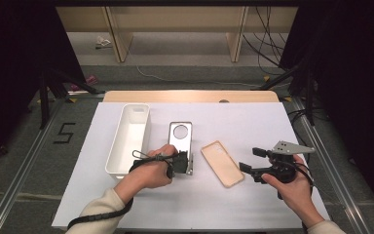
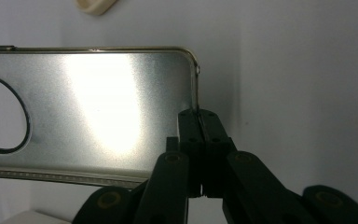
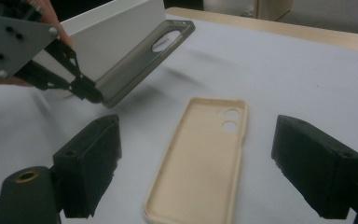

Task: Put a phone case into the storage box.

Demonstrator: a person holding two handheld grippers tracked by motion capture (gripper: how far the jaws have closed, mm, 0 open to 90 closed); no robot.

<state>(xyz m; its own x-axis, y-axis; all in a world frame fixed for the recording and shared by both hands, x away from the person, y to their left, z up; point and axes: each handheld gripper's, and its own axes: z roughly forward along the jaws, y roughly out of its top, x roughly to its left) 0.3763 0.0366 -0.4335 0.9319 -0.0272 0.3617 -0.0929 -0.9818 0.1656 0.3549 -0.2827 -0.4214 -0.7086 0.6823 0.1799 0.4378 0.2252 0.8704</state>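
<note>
A silver metal phone case (image 1: 180,139) with a round camera hole sits at the table's middle, its near end raised off the white table. My left gripper (image 1: 189,163) is shut on that case's near short edge (image 2: 196,93), and the case (image 3: 144,60) hangs tilted in the right gripper view. A beige phone case (image 1: 222,163) lies open side up to the right of it. My right gripper (image 1: 252,160) stands open just right of the beige case (image 3: 205,158), with its jaws on either side of the case's near end.
A long white bin (image 1: 129,138) stands left of the silver case, close to my left hand. The white table (image 1: 253,122) has bare room at the back right. The table's wooden far edge (image 1: 190,96) borders the floor beyond.
</note>
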